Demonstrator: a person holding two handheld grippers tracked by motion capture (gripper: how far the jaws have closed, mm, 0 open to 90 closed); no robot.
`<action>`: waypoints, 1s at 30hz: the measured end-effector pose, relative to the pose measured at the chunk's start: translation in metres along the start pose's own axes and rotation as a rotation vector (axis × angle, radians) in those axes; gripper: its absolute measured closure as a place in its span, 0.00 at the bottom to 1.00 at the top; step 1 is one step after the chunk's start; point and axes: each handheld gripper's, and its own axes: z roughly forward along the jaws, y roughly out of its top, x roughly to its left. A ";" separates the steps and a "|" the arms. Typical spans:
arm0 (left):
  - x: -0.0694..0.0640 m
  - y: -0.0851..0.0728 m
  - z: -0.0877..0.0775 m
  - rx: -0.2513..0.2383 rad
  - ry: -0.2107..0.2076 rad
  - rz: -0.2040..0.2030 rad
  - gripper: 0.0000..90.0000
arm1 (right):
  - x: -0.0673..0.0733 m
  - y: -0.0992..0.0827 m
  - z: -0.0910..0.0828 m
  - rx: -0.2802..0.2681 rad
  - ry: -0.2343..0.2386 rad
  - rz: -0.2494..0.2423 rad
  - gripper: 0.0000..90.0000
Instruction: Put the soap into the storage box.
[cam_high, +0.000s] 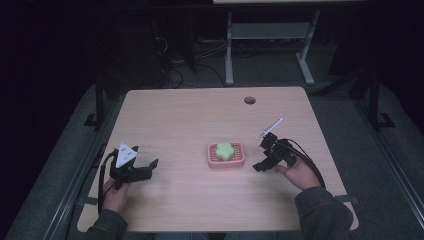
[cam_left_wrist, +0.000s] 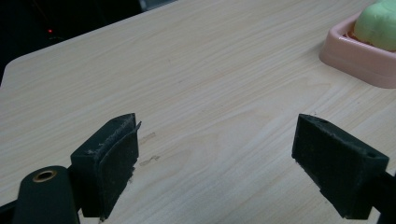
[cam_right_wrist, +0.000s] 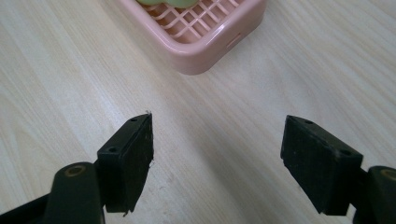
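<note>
A pink soap dish (cam_high: 238, 161) with a slatted grid sits in the middle of the wooden table (cam_high: 200, 115). A pale green flower-shaped soap (cam_high: 225, 151) lies in it. My left gripper (cam_high: 147, 166) hovers over the table's left front part, well to the left of the dish, jaws wide apart and holding nothing. In the left gripper view the dish (cam_left_wrist: 359, 53) and soap (cam_left_wrist: 378, 25) appear at the upper right, beyond the left gripper (cam_left_wrist: 217, 158). My right gripper (cam_high: 260, 155) stands open just right of the dish. The right gripper view has the dish (cam_right_wrist: 205, 32) right ahead of the open right gripper (cam_right_wrist: 217, 161).
A round cable hole (cam_high: 249, 100) is near the table's far edge. Beyond the table stand a grey metal frame (cam_high: 270, 35) and cables on a dark floor. Bare wood lies between and in front of the grippers.
</note>
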 end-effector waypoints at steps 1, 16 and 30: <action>0.000 0.000 0.000 0.000 0.000 0.000 0.16 | -0.001 -0.002 0.000 -0.003 0.001 0.005 0.28; -0.001 -0.001 0.001 -0.001 0.000 -0.001 0.16 | -0.008 -0.031 0.000 -0.012 0.002 0.057 0.28; -0.002 -0.001 0.002 0.005 -0.004 0.012 0.16 | -0.011 -0.056 -0.003 -0.035 -0.002 0.091 0.28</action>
